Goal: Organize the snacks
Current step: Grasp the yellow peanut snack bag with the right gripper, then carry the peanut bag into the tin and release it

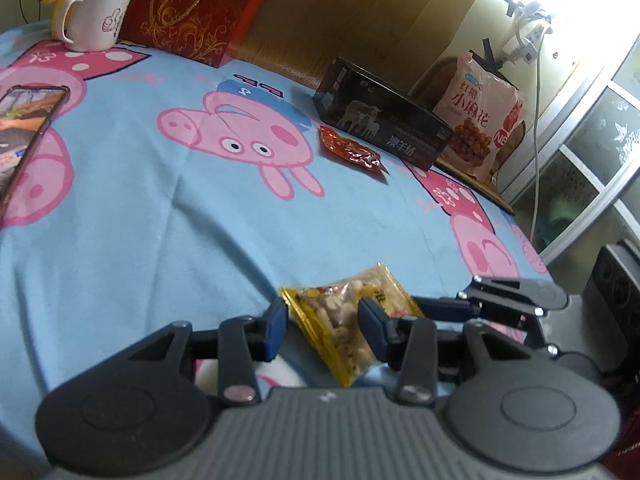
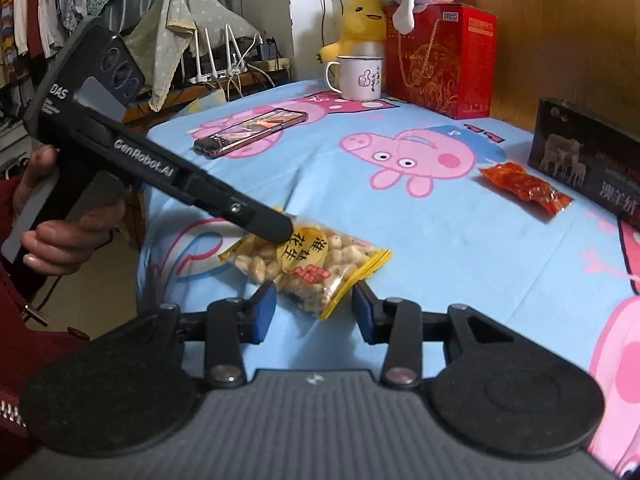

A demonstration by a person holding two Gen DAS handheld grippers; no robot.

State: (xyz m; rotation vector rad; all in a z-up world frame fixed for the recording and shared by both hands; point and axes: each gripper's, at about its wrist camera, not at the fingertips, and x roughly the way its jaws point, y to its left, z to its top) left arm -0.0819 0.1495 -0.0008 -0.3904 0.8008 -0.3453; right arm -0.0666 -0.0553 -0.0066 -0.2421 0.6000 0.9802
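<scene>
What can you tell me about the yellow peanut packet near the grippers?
The peanut packet is a small clear plastic pouch with yellow edges and a round yellow label with Chinese characters. Pale nuts show through it. It is sealed and lies flat on the blue cartoon bedsheet. The left gripper straddles it with its fingers open, and the right gripper is open at its near corner.

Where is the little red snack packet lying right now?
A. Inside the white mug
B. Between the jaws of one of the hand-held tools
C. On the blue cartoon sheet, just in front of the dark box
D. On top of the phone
C: the red snack packet lies flat on the blue sheet, right beside the dark box, far from the mug and phone, with no jaws near it.
</scene>
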